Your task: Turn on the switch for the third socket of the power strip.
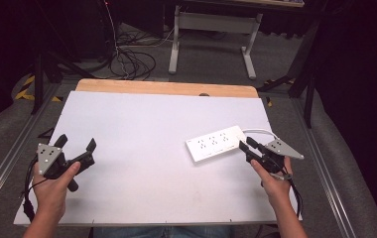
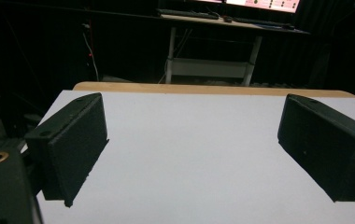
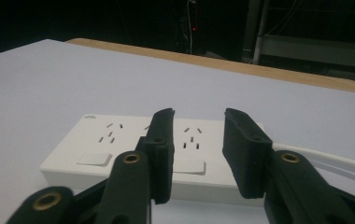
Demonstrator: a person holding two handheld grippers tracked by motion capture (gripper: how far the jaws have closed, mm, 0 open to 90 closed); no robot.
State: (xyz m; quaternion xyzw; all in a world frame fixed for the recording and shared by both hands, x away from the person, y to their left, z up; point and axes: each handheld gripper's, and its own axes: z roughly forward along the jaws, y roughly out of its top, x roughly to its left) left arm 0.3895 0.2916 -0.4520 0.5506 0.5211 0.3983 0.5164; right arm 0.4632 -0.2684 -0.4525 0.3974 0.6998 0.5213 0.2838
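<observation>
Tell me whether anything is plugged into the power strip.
Empty. The power strip lies flat, sockets up, and every socket seen from above is bare; its own white cable leaves one end.

Power strip [image 1: 215, 143] on table [image 1: 142, 124] right side, right gripper [image 1: 246, 145] just beside it, left gripper [image 1: 76, 144] far left

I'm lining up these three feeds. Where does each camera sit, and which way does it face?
High view: above the person's side, looking forward and down at the white table; both forearms, left gripper and right gripper show.
Left gripper view: rides the left gripper, facing across bare table; wide-apart jaws show.
Right gripper view: rides the right gripper, facing the white plastic power strip.
High and right gripper views share that strip.
</observation>
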